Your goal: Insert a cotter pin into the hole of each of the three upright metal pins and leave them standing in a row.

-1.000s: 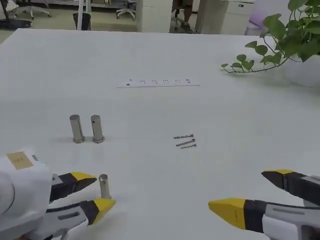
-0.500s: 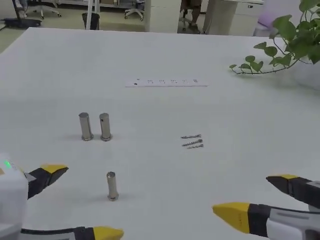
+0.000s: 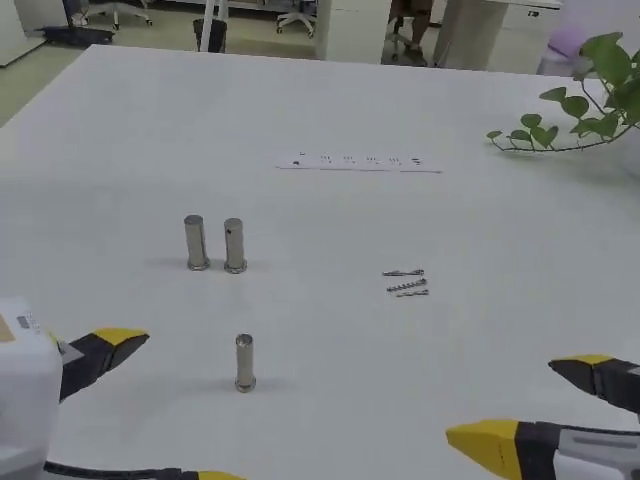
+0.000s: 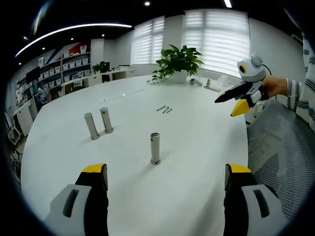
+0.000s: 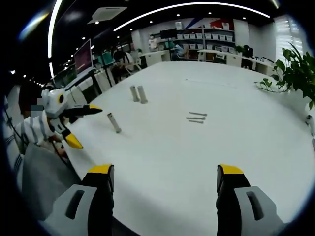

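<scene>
- We see bright, even light across the white table (image 3: 400, 90) in the head view, with only a faint, soft shadow beside the near metal pin (image 3: 245, 362).
- In the left gripper view, the blinds (image 4: 216, 39) glow nearly washed out.
- In the right gripper view, the ceiling light strip (image 5: 187, 6) bends with fisheye distortion, and we find the edges darker and softer.
</scene>
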Motion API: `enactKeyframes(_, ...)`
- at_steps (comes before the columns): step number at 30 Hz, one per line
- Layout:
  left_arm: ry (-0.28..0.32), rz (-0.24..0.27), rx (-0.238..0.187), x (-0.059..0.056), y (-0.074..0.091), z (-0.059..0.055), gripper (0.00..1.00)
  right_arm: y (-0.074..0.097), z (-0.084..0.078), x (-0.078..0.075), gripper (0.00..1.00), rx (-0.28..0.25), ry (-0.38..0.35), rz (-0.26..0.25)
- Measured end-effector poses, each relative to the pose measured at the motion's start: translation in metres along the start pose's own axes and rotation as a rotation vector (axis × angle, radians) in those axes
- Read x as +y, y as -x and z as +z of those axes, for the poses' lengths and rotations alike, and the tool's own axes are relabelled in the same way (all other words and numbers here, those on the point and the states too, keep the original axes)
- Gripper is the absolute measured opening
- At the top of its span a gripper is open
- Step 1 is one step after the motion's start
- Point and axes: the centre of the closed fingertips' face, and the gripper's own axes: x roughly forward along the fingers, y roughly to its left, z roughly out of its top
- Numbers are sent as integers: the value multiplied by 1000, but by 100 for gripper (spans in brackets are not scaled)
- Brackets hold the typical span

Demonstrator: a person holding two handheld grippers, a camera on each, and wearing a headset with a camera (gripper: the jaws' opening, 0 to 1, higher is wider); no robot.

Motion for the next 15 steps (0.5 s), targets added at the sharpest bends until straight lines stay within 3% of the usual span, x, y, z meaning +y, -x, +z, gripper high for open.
enactKeyframes(5, 23, 15, -18, -1, 3, 1, 100, -4, 6, -2, 83, 43, 92, 48)
enactKeyframes(7, 43, 19, -33, 0, 5, 3, 100, -5, 11, -9, 76, 57, 140, 33)
enactKeyframes(11, 65, 33, -52, 3, 7, 6, 100, -12, 19, -17, 71, 84, 127, 49)
enactKeyframes(15, 78, 44, -63, 10, 7, 7, 99, -26, 24, -24, 70, 143, 236, 74)
